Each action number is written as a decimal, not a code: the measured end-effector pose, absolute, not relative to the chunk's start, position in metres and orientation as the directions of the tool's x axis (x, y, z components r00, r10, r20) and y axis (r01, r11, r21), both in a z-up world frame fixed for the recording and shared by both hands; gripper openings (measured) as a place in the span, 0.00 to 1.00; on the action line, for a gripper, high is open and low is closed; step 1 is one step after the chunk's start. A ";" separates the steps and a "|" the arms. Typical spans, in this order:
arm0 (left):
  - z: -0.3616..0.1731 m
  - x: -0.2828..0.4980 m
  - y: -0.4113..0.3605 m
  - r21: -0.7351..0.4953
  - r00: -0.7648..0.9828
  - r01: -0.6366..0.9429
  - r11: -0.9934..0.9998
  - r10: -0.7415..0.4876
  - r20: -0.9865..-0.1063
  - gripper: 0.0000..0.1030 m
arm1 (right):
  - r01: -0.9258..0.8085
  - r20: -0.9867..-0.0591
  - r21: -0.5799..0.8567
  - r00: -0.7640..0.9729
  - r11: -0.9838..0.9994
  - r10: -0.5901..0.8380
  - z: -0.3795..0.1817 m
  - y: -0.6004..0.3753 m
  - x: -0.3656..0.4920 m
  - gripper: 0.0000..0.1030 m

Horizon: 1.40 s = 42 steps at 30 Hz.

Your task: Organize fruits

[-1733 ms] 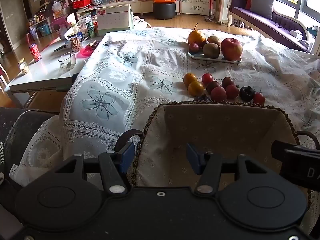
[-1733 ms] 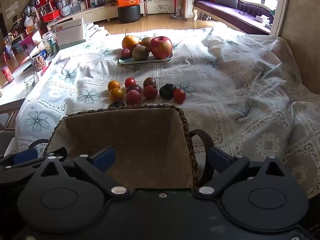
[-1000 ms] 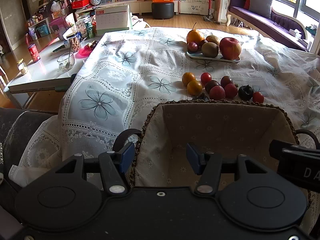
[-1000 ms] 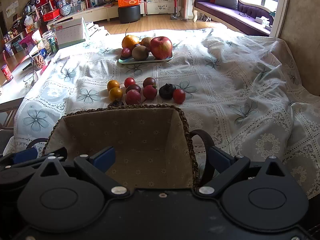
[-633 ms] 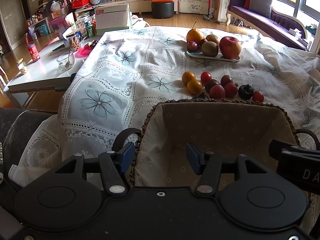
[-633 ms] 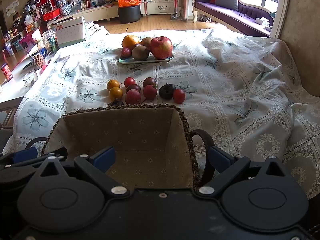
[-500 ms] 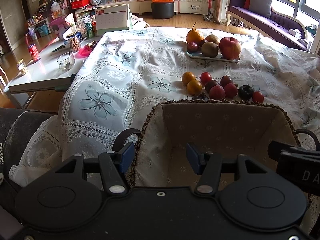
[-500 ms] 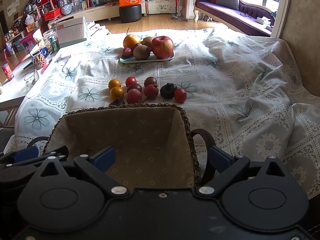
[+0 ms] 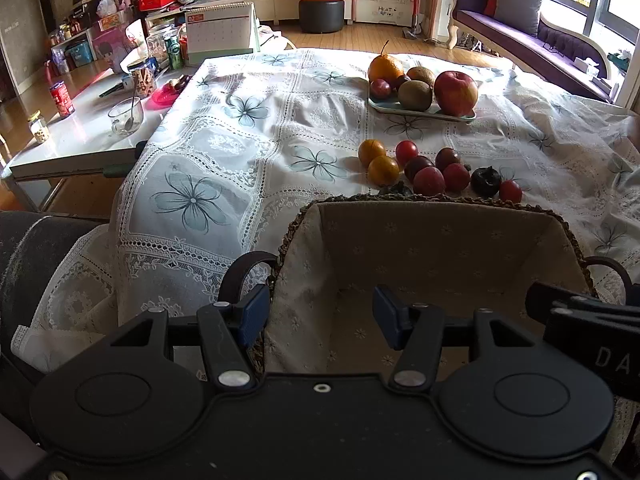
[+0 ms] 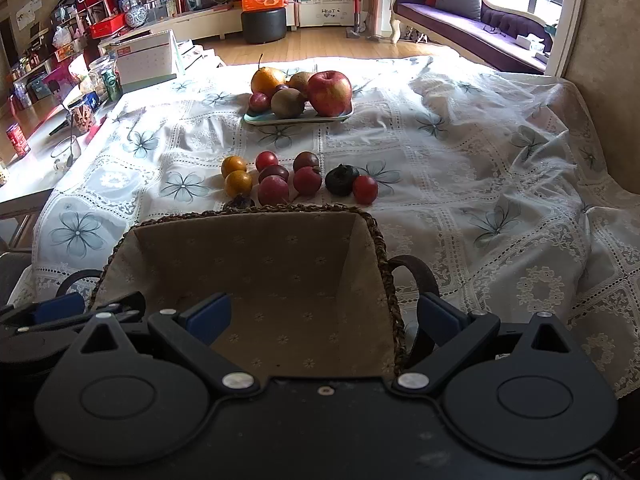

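Fruits lie loose on the tablecloth (image 9: pixel 248 148) just beyond the empty basket (image 9: pixel 440 240): two orange ones (image 9: pixel 378 162) at the left, red and dark ones (image 9: pixel 436 172) to the right, bigger ones on the plate (image 9: pixel 420 110) behind. Almost nothing has shifted in the last moments. The left gripper (image 9: pixel 318 316) straddles the basket's left wall, the right gripper (image 10: pixel 324 316) its right wall, both spread open, empty. Sorting seems unstarted.
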State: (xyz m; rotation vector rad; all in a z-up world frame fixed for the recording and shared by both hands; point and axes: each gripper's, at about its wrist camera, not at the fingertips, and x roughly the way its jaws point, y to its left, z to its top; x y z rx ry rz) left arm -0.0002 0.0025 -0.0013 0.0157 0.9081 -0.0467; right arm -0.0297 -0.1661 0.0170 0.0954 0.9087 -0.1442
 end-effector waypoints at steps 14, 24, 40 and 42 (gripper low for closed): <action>0.005 0.002 0.004 -0.056 0.603 0.086 0.995 -0.096 -0.792 0.52 | 0.142 -0.771 0.029 0.634 0.989 -0.068 0.026 -0.168 -0.032 1.00; 0.032 0.034 0.024 -0.071 0.648 0.064 0.995 -0.096 -0.756 0.52 | 0.135 -0.717 0.114 0.697 0.984 -0.013 0.053 -0.194 -0.008 1.00; 0.014 0.146 -0.035 -0.022 0.681 0.158 0.987 -0.125 -0.722 0.52 | 0.355 -0.744 0.205 0.662 0.912 -0.090 0.005 -0.236 0.123 1.00; 0.007 0.155 -0.039 -0.019 0.702 0.153 0.988 -0.122 -0.701 0.52 | 0.398 -0.735 0.187 0.663 0.898 -0.141 -0.006 -0.236 0.131 1.00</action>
